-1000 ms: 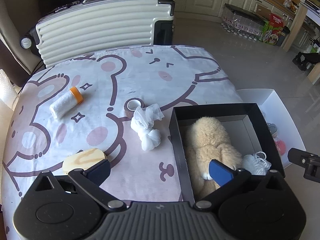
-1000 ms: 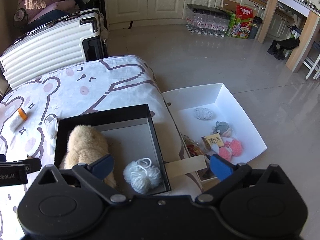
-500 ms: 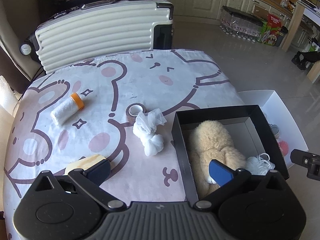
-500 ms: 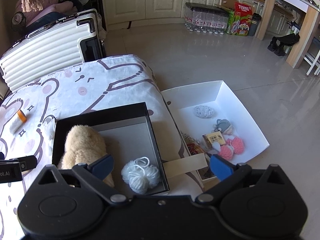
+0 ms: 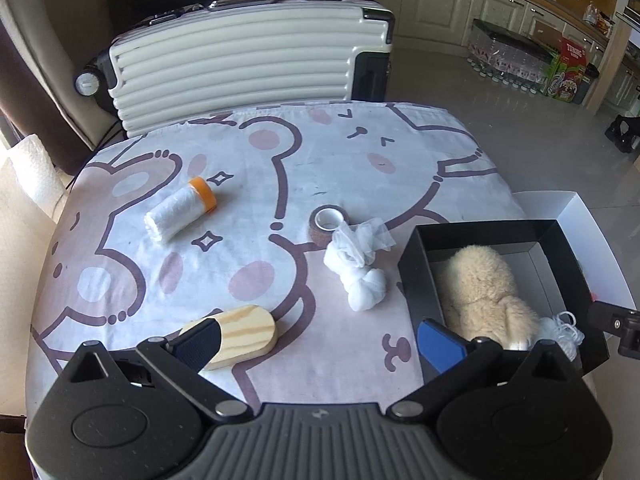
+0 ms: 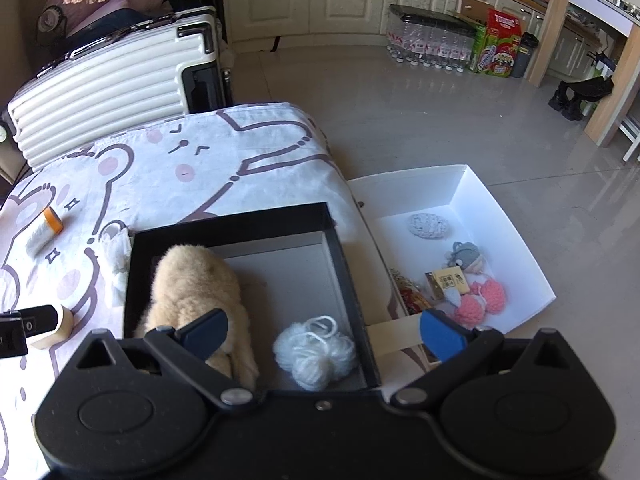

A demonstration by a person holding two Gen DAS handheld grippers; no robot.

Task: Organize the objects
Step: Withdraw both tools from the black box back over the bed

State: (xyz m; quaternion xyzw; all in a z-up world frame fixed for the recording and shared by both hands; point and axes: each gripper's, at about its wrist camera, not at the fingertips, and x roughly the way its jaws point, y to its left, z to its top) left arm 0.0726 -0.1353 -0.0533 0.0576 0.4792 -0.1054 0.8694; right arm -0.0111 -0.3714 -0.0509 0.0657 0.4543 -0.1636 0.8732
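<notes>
A black box (image 5: 416,276) (image 6: 348,276) sits at the table's right edge and holds a beige plush toy (image 5: 484,288) (image 6: 192,284) and a white yarn ball (image 6: 316,354) (image 5: 560,330). On the bear-print cloth lie a wooden block (image 5: 244,334), a knotted white mesh cloth (image 5: 358,270), a tape roll (image 5: 328,222) and a white spool with an orange cap (image 5: 180,210) (image 6: 42,230). My left gripper (image 5: 318,342) is open and empty, above the table's near edge, one fingertip over the wooden block. My right gripper (image 6: 324,330) is open and empty above the black box.
A white tray (image 6: 516,236) to the right of the table holds a grey knitted disc (image 6: 428,225), pink pompoms (image 6: 482,300), a small card and a doll. A white suitcase (image 5: 244,64) stands behind the table. Tiled floor and kitchen cabinets lie beyond.
The left gripper has drawn back and risen a little, so more of the table and the wooden block shows. The right gripper has shifted slightly. Nothing was grasped.
</notes>
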